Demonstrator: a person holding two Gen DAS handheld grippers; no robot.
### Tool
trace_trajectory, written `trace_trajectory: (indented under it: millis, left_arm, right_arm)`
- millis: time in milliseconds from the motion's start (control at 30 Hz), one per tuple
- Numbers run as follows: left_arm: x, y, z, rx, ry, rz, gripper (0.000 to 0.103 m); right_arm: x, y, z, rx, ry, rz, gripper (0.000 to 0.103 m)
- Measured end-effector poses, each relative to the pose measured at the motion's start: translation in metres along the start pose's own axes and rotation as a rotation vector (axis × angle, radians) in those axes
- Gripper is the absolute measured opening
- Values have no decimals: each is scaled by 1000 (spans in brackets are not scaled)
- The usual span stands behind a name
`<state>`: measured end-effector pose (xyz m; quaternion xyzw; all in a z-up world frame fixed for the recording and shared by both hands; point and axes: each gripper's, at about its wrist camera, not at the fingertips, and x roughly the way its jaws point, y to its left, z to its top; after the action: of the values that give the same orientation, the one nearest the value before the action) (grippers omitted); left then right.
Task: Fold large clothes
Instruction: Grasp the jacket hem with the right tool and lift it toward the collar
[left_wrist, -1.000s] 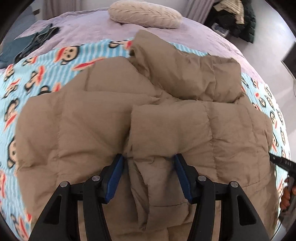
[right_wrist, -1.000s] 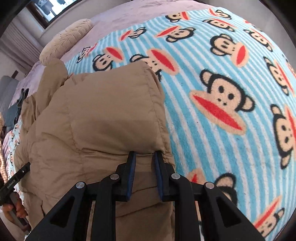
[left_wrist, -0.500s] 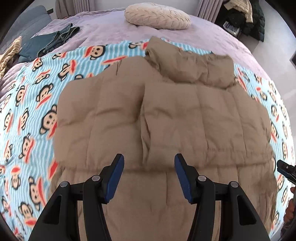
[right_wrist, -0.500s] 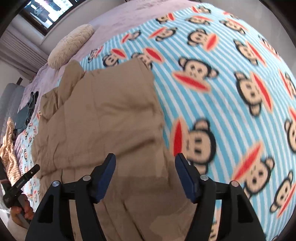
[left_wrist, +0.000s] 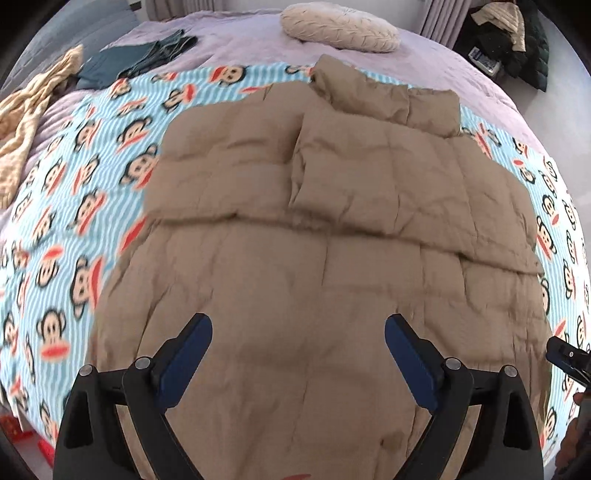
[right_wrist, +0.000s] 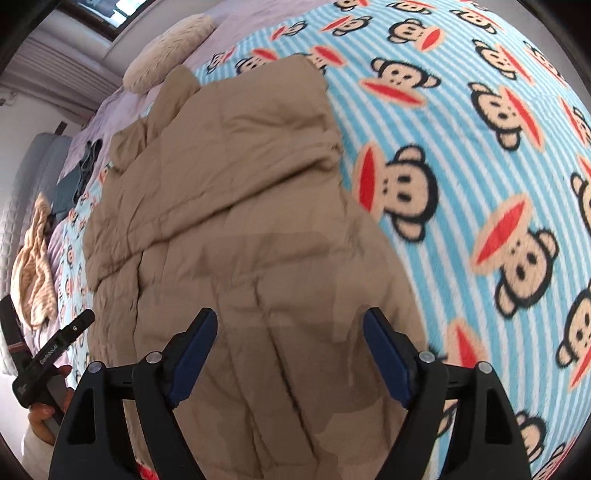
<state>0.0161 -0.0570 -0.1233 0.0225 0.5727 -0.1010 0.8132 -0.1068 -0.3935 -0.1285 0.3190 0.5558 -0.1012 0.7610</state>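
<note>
A large tan puffer jacket lies flat on the bed, its sleeves folded across the chest and its collar toward the pillow. In the right wrist view the same jacket fills the left half. My left gripper hovers above the jacket's lower part, its jaws opening wide with nothing between them. My right gripper hangs over the jacket's right side near the hem, its jaws also opening and empty. The other gripper's tip shows at the edge of each view.
A striped blue blanket with monkey faces covers the bed under the jacket. A cream pillow, dark folded clothes and a beige knitted throw lie at the far side. More clothes are piled beyond the bed.
Both grippers let go of the jacket fabric, opened wide and drew back and up from it. The folded sleeves now lie flat on the jacket's chest.
</note>
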Motion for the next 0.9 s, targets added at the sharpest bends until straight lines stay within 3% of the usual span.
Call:
trace_trajectory:
  millis: [100, 467, 733, 900]
  left_arm:
    - [-7, 6, -15, 0, 14, 14, 103]
    - [-20, 41, -65, 11, 55, -7, 103]
    - [-40, 82, -95, 16, 69, 12, 103]
    - [-47, 105, -112, -2, 86, 15, 103]
  right_arm:
    - [-3, 3, -12, 6, 6, 20, 84]
    - [-19, 16, -69, 59, -46, 20, 88]
    - [-33, 12, -117, 228, -116, 54, 89]
    - [-36, 9, -140, 287, -104, 67, 89]
